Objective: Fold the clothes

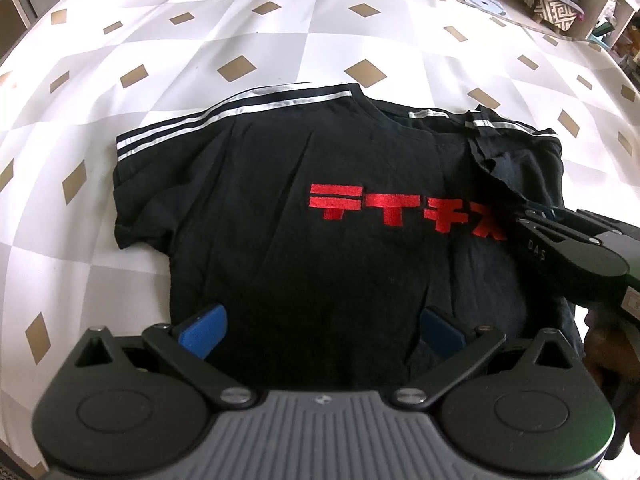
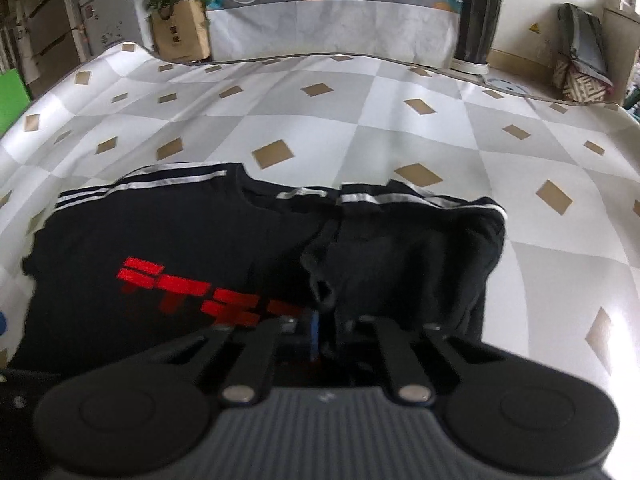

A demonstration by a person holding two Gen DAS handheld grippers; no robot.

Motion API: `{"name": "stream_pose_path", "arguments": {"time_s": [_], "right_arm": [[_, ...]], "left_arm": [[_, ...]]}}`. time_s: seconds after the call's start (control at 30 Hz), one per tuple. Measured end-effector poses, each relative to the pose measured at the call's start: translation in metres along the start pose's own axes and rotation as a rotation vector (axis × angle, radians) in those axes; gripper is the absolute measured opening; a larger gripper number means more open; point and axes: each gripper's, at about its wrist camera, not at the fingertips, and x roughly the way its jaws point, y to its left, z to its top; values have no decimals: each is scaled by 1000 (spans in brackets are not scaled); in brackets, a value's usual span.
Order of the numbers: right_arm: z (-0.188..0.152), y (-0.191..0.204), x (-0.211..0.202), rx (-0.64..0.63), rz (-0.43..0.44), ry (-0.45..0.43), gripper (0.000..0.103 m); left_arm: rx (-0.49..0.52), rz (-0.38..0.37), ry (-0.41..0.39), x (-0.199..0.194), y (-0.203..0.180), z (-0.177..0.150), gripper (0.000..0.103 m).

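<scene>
My right tool pinches the folded-in sleeve of the black T-shirt lying on the desk, left tool spread above its hem; that thin pinch may slip mid-fold.

Surface: table under a cloth of large white and grey checks with small tan diamonds, edged by a dark border at the far side.
Cloth condition: smooth, flat (rippled only along the far rim in the right wrist view).
Lying on it: black T-shirt, spread face up near the front edge.
Shirt details: red block lettering across the chest, white stripes along the shoulders.
Shirt layout: left sleeve flat on the cloth; right side folded inward over the body, bunched.
</scene>
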Motion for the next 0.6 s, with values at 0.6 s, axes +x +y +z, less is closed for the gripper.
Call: {"name": "stream_pose_path", "arguments": {"time_s": [0.6], "right_arm": [[-48,-22,-92,164,-56,71,45]], "left_arm": [[135,-21,9,-1,-17,-22,103]]}}
